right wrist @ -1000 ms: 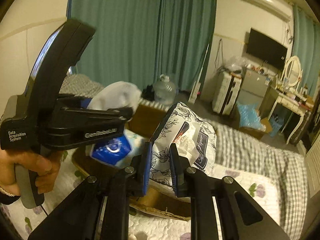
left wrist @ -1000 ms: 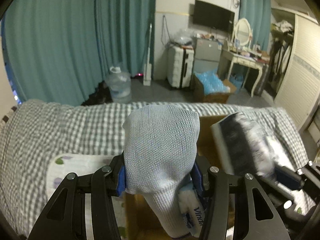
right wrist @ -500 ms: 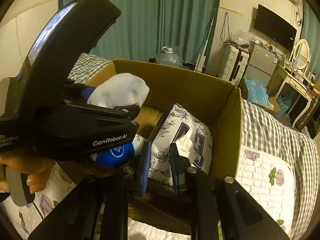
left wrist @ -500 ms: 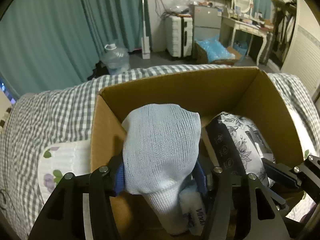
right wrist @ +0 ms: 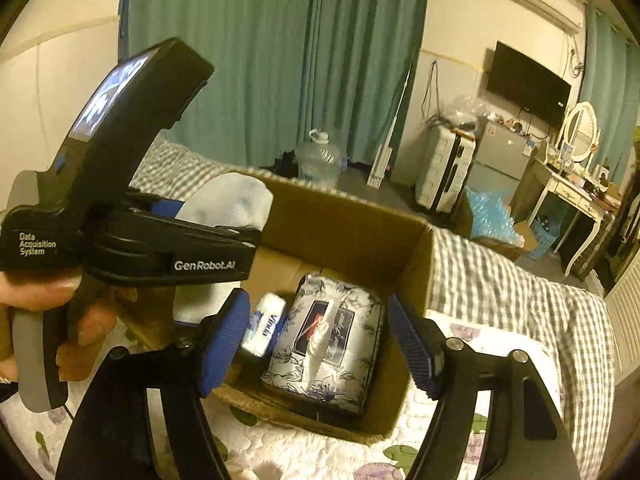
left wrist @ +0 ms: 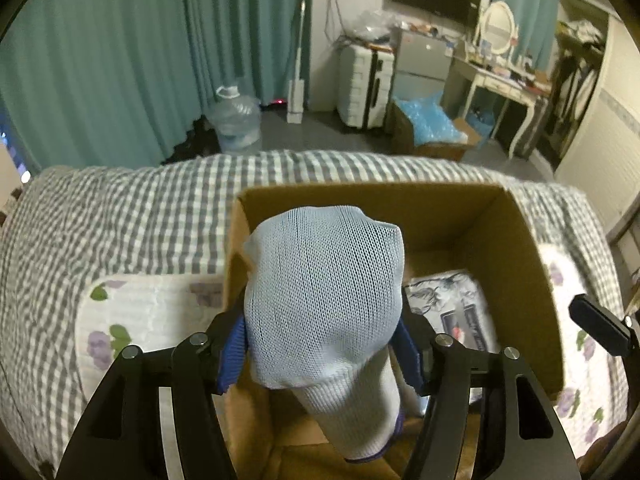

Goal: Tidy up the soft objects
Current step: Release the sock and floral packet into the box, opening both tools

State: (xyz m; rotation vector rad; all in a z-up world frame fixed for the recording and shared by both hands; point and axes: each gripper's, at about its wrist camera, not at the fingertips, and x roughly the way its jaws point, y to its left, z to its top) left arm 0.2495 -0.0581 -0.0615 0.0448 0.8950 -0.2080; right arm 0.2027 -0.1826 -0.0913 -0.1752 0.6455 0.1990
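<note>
My left gripper [left wrist: 320,344] is shut on a pale blue knitted sock [left wrist: 324,304], held over the left part of an open cardboard box [left wrist: 532,248] on the bed. The sock also shows in the right wrist view [right wrist: 232,200], in front of the left gripper's body [right wrist: 160,248]. My right gripper [right wrist: 320,340] is open and empty above the box [right wrist: 416,264]. A floral tissue pack [right wrist: 332,340] lies flat in the box; it also shows in the left wrist view [left wrist: 452,304]. A small blue and white tissue packet [right wrist: 264,328] lies beside it.
The box sits on a quilted floral cover [right wrist: 480,340] over a grey checked bedspread [left wrist: 120,216]. Beyond the bed are teal curtains [left wrist: 120,60], a water jug [left wrist: 236,120], a white suitcase [left wrist: 364,88] and a dressing table [left wrist: 504,80].
My right gripper has opened and let go of the floral tissue pack, which now lies in the box. Both grippers have pulled up and back from the box. The left still holds the sock.
</note>
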